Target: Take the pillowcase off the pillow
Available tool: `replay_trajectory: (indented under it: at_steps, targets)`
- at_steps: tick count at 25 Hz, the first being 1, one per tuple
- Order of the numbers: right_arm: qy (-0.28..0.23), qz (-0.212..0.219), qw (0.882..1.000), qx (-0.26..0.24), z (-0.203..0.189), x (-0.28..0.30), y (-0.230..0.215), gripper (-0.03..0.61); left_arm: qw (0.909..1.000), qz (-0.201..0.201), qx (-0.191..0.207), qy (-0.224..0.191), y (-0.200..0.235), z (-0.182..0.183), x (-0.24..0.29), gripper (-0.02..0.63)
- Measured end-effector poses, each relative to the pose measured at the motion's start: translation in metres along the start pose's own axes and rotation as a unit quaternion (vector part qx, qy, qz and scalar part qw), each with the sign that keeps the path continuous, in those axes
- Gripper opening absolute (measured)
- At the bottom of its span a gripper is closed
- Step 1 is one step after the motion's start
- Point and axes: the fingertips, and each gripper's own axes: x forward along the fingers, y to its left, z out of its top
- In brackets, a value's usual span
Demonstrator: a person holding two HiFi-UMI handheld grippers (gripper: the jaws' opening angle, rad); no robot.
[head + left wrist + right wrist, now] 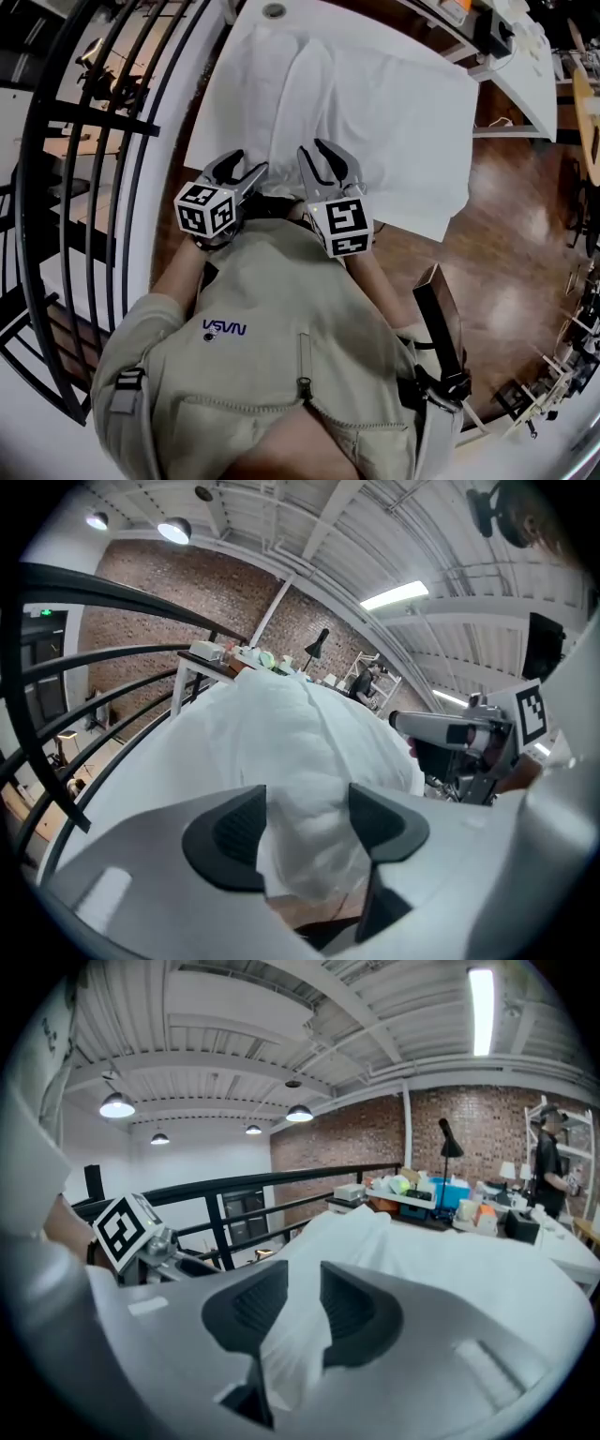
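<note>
The left gripper [246, 165] had its jaws wide, with loose pillowcase [366, 94] cloth between them. The right gripper [315, 150] pinched a fold of it in narrow jaws.

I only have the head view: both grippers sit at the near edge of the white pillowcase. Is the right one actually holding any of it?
Observer: Yes. The right gripper view shows the right gripper with its fingers close together and a fold of the pillowcase pinched between them.
Operator: And the left?
Observer: The left gripper has its fingers wide apart; fabric bulges between them, unclamped.
Operator: Anyone nearby?
Observer: A person stands at the far right, beyond the pillowcase.
</note>
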Motion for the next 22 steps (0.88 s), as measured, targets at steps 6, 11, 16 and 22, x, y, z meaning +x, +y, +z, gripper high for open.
replay_trajectory:
  at_steps: [6, 11, 16, 22]
  targets:
    - [0.040, 0.038, 0.998, -0.011, -0.045, -0.014, 0.031, 0.104, 0.9987, 0.022, 0.041, 0.023, -0.015, -0.016, 0.002, 0.293]
    - [0.098, 0.040, 0.993, -0.050, -0.073, -0.008, 0.055, 0.126, 0.9939, 0.034, 0.096, 0.043, -0.016, -0.026, 0.012, 0.158]
    - [0.147, 0.018, 0.988, -0.033, -0.102, 0.015, 0.060, 0.149, 0.9921, -0.010, 0.121, 0.031, -0.031, 0.001, 0.014, 0.044]
    - [0.124, -0.106, 0.986, -0.031, -0.086, 0.011, 0.036, 0.011, 0.9886, -0.038, 0.145, 0.007, -0.037, 0.029, -0.003, 0.026]
